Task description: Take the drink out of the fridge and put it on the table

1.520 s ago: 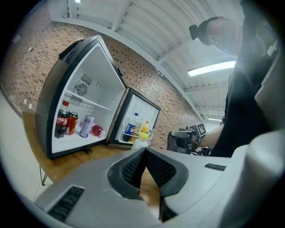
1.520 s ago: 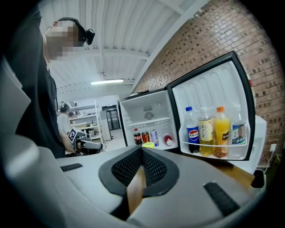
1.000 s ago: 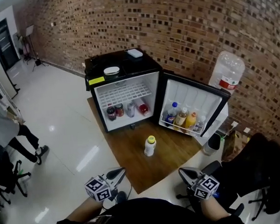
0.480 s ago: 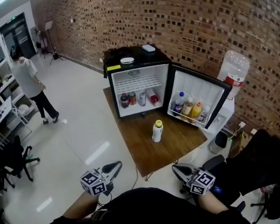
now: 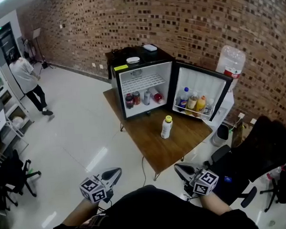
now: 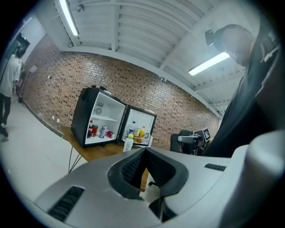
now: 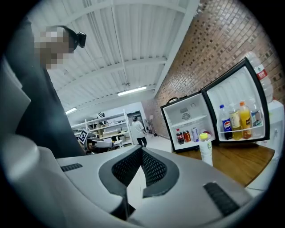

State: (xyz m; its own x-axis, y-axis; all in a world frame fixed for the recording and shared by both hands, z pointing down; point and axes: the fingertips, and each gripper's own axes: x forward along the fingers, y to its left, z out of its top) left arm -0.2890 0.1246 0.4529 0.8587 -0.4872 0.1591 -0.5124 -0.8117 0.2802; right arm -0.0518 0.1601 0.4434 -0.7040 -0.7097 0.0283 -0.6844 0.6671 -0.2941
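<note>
- The black mini fridge (image 5: 122,54) sits at the upper centre of the head view, on the far end of the wooden surface (image 5: 154,147), with its door (image 5: 202,85) swung open to the right.
- Below the wire shelf (image 5: 145,81), the fridge floor holds a dark cola bottle (image 5: 129,101), a red can (image 5: 136,98), a silver can (image 5: 147,97) and a red item (image 5: 158,97) lying on its side.
- The door rack carries four upright bottles in a row: a blue-labelled one (image 5: 184,98), an amber one (image 5: 192,102), an orange one (image 5: 201,103) and a clear one (image 5: 208,106).
- The drink (image 5: 166,127), a white bottle with a yellow cap, stands upright on the surface in front of the open fridge, apart from it.
- The left gripper (image 5: 115,173) at the lower left has its jaws closed together on nothing.
- The right gripper (image 5: 180,169) at the lower right likewise has its jaws together and empty, well short of the drink.
</note>
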